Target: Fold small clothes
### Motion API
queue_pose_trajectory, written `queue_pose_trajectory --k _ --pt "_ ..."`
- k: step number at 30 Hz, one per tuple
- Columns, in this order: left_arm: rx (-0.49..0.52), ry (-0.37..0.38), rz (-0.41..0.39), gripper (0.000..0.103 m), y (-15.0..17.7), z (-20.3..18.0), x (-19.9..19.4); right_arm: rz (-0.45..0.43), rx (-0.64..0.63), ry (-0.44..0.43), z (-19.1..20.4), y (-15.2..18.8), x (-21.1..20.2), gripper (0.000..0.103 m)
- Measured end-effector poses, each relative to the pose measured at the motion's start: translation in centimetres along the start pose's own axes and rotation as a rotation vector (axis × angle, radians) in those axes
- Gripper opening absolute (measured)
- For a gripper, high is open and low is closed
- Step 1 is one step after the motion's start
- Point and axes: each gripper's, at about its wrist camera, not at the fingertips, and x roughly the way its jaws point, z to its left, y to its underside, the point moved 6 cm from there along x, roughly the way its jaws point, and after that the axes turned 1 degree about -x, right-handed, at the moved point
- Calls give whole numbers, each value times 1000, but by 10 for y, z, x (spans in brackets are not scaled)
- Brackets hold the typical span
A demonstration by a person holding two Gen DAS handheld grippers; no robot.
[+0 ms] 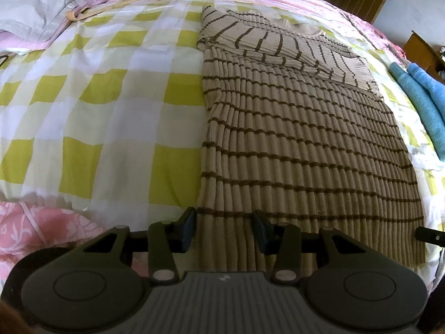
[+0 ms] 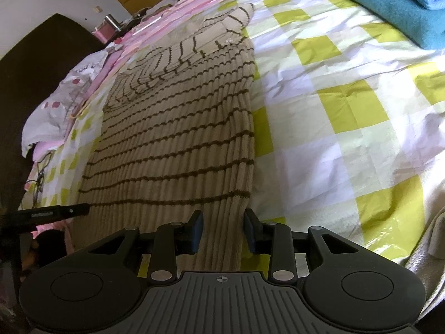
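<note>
A beige ribbed sweater with thin brown stripes (image 1: 300,139) lies flat on the checked bedspread, its sleeves folded across the chest at the far end. My left gripper (image 1: 224,229) is open, its fingers straddling the hem's left corner. In the right wrist view the same sweater (image 2: 180,128) lies left of centre. My right gripper (image 2: 224,229) is open, its fingers straddling the hem's right corner. Neither gripper holds the cloth.
A yellow-and-white checked sheet (image 1: 105,105) covers the bed. A folded blue towel (image 2: 389,5) lies at the far right, also showing in the left wrist view (image 1: 422,97). A grey pillow (image 1: 41,2) and a hanger (image 1: 111,8) lie at the far left. Pink bedding (image 1: 36,236) borders the near edge.
</note>
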Motion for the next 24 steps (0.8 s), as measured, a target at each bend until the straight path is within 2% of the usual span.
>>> queue_pose_trajectory --k 13,15,17,19,21,24 --pt "-2 -1 35 46 5 1 -2 -11 32 -49 -3 2 1 33" --pt "-2 1 33 41 5 1 -3 -13 42 -55 -4 2 1 32" --pt "-2 11 27 31 6 1 -4 -15 49 -60 -5 2 1 30" --pt "-7 36 26 22 6 0 -5 -15 60 -71 -5 2 2 22" --pt "-12 57 24 20 7 0 -5 -10 70 -79 -5 4 3 15" --pt "-14 61 23 20 7 0 -5 -14 75 -78 -5 5 5 14"
